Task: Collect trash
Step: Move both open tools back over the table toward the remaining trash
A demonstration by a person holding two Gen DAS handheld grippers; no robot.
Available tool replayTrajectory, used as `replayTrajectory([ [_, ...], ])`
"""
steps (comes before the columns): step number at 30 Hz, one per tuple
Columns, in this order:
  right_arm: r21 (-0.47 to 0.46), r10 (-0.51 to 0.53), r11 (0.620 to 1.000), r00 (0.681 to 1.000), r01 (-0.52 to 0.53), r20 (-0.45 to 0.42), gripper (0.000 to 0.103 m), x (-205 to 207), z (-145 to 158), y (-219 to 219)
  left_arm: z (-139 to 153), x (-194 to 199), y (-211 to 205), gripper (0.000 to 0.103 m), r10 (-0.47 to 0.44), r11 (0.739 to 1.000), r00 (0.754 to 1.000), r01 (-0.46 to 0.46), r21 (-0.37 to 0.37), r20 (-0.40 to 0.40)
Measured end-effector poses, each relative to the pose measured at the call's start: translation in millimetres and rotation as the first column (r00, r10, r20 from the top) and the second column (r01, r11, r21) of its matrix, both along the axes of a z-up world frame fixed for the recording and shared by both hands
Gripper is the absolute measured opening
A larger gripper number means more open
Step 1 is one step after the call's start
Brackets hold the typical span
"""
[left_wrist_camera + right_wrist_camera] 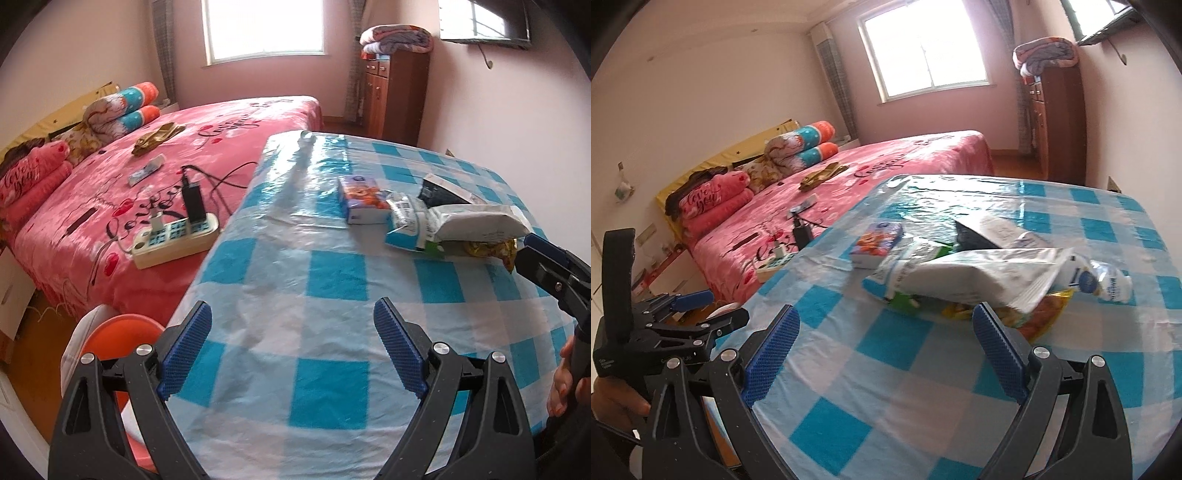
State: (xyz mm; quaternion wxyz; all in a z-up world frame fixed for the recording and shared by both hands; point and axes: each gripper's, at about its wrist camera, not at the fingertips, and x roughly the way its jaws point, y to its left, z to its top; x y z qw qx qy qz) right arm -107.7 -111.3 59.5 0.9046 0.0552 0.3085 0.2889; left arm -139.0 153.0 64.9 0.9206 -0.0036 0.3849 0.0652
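Trash [964, 280], a heap of wrappers and packets, sits on the far right of the checked table [332, 273]. The left gripper [291, 332] hangs wide open and empty over near cloth; the right gripper [886, 332] gapes empty just before the heap.
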Motion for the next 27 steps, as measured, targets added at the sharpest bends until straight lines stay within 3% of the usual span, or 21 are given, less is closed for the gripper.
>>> replayTrajectory([
  [21,0.052,-0.103,0.993,0.994,0.105,-0.031,0.094,27,-10,-59,-2,39,-54,0.090,-0.083,0.995,0.996,0.084,0.046,-0.018],
  [27,0.121,-0.174,0.975,0.980,0.186,-0.098,0.094,44,-20,-98,-2,54,-68,0.090,-0.107,0.994,0.994,0.107,0.034,-0.014],
])
